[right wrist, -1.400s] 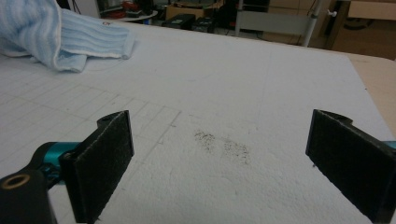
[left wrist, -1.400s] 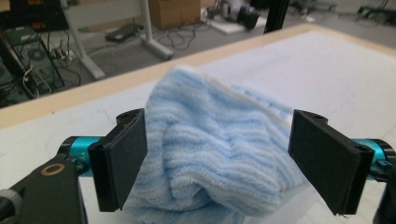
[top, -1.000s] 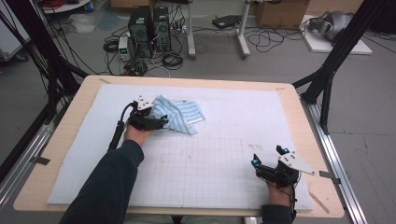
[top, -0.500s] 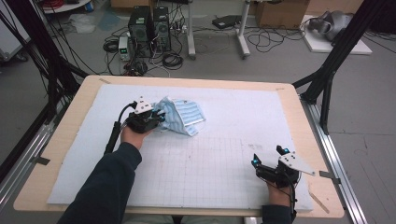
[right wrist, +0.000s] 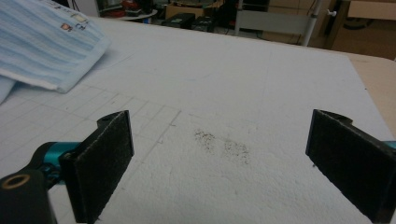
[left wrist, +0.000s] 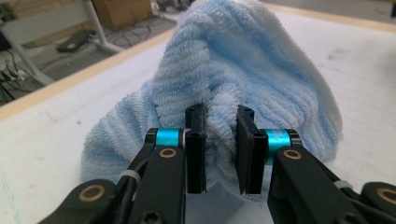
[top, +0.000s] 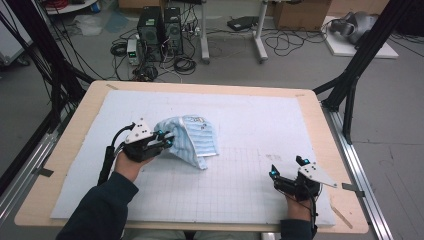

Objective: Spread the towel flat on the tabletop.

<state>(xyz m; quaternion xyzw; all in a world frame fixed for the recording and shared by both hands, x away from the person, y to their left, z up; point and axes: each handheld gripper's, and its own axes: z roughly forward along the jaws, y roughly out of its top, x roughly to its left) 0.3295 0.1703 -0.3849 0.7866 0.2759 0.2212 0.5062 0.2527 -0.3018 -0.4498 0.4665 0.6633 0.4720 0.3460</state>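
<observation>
A light blue striped towel (top: 192, 137) lies bunched on the left half of the white mat (top: 260, 120), one edge raised. My left gripper (top: 167, 140) is shut on that raised fold. In the left gripper view the terry cloth (left wrist: 243, 60) is pinched between the two black pads, with the gripper (left wrist: 219, 140) just off the mat. Its jaws have just been closing with the towel between them. My right gripper (top: 285, 166) rests low at the mat's near right, open. The right gripper view shows bare mat between its wide pads (right wrist: 219, 158) and the towel (right wrist: 42, 42) far off to the left.
The mat covers a wooden table (top: 75, 135) with black frame posts at both sides. A faint dark smudge (right wrist: 224, 144) marks the mat ahead of the right gripper. Computers and cables sit on the floor beyond the far edge.
The left gripper shut on the towel's edge, then drew it toward the person and slightly up, so the cloth folded over. The right hand stayed still.
</observation>
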